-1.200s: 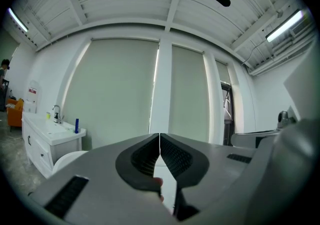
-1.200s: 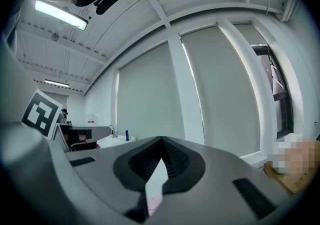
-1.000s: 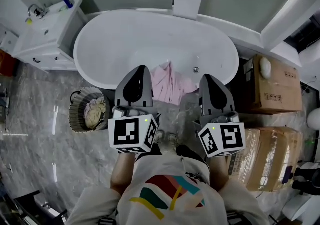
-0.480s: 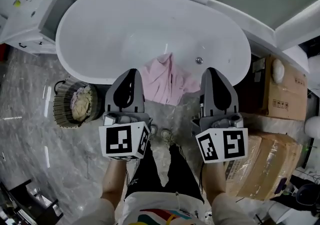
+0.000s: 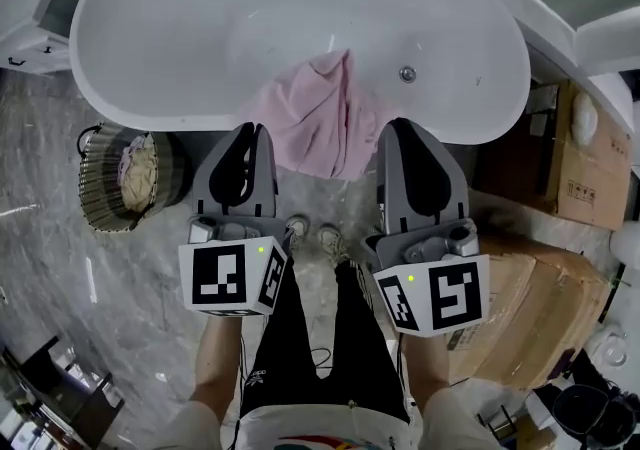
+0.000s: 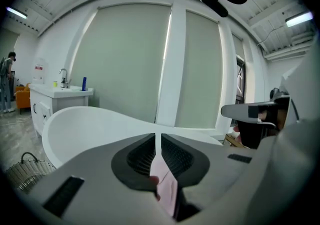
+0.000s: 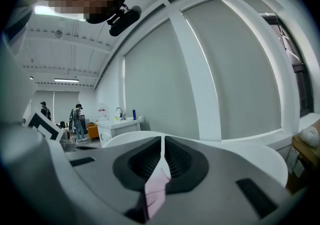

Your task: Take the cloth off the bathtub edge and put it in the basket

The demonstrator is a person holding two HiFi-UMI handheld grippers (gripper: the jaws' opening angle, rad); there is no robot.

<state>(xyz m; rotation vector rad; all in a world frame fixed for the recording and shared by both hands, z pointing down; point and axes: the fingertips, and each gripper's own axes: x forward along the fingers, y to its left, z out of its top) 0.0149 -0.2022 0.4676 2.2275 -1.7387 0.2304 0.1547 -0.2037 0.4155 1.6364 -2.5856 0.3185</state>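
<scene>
Head view looks down on the person's legs. In front of them, the left gripper and the right gripper both have the jaws pressed together, with nothing gripped. Just beyond the tips, between the two grippers, the pink cloth hangs over the near edge of the white tub. The basket stands left of the left gripper, beside the tub, with some fabric inside.

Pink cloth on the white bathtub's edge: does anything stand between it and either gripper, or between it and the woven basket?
Nothing visible does. The pink cloth hangs over the white bathtub's near rim between the shut left gripper and right gripper; only grey marble floor separates it from the woven basket.
</scene>
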